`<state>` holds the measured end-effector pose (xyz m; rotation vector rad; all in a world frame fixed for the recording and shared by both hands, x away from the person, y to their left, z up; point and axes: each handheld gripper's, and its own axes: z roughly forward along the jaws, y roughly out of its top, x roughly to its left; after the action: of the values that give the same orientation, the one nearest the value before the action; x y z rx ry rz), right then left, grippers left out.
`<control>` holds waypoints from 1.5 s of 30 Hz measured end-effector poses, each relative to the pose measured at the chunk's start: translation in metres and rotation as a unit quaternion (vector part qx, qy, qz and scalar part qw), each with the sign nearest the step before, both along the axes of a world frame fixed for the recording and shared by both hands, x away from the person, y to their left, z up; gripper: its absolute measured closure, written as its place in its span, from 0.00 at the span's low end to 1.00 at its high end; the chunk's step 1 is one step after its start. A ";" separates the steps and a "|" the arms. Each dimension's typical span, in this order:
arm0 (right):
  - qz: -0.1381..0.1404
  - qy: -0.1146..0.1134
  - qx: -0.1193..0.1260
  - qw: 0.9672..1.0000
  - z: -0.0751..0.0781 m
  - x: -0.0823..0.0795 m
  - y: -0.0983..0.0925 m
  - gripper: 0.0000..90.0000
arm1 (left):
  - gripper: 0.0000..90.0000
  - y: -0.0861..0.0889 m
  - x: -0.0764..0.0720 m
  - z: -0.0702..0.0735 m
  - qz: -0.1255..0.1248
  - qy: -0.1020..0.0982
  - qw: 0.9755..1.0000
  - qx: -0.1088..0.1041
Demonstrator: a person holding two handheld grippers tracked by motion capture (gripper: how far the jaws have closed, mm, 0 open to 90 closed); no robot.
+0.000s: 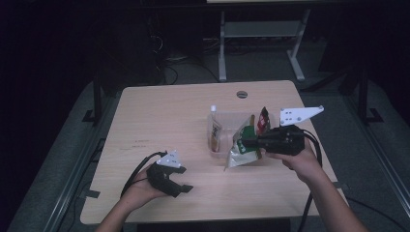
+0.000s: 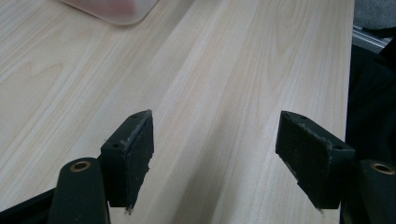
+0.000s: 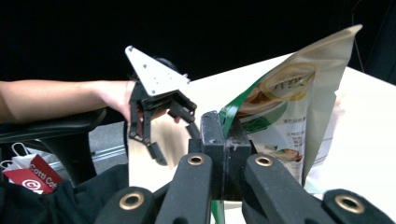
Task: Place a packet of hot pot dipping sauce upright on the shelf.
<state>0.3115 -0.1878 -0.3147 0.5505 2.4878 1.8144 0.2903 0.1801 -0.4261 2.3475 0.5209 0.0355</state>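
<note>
Green and cream snack pouch (image 1: 240, 151) is pinched at its green edge by the right gripper (image 1: 249, 143), jaws fully closed on it; in the right gripper view the pouch (image 3: 285, 112) stands up and fans out to the right of the clamped pads, printed face showing, top corner tilted away; in the high view it hangs over the bench's right half, just in front of the clear plastic tub (image 1: 216, 145), lower corner down near the bench surface, contact there can't be told; tub sits right of centre, nearer the far edge than the near one, with a white-capped tube or packet (image 1: 214, 126) leaning at its left wall and a red and dark packet (image 1: 262, 121) sticking up at its right side; right hand (image 1: 299, 159) comes in from the near right corner, grey three-cornered plate above the gripper body; left gripper (image 1: 180, 189) well apart from the pouch, over the near left part of the bench, held in the left hand (image 1: 140, 189); its jaws stand wide apart with nothing between them, bare wood visible in the gap in the left gripper view (image 2: 215, 158); tub corner (image 2: 116, 9) shows at that view's top left; bench (image 1: 159, 116) is light wood, far left area bare; small round grommet (image 1: 241, 94) near the far edge.
</note>
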 end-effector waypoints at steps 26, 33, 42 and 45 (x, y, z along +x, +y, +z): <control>-0.053 0.017 -0.045 0.997 0.001 0.071 -0.001 1.00 | 0.31 0.001 0.001 -0.002 -0.006 0.004 1.000 0.010; -0.050 0.021 -0.062 0.997 -0.006 0.076 0.009 1.00 | 0.30 0.001 0.001 -0.003 -0.008 0.006 1.000 0.012; -0.042 0.029 -0.049 0.997 -0.011 0.079 0.013 1.00 | 0.30 0.001 0.001 -0.003 -0.008 0.006 1.000 0.012; -0.028 0.028 -0.057 0.998 -0.012 0.076 0.019 1.00 | 0.30 0.001 0.001 -0.003 -0.009 0.007 1.000 0.014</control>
<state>0.3874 -0.1684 -0.3265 0.6661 2.5637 1.6472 0.2915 0.1813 -0.4291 2.3800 0.5093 0.0191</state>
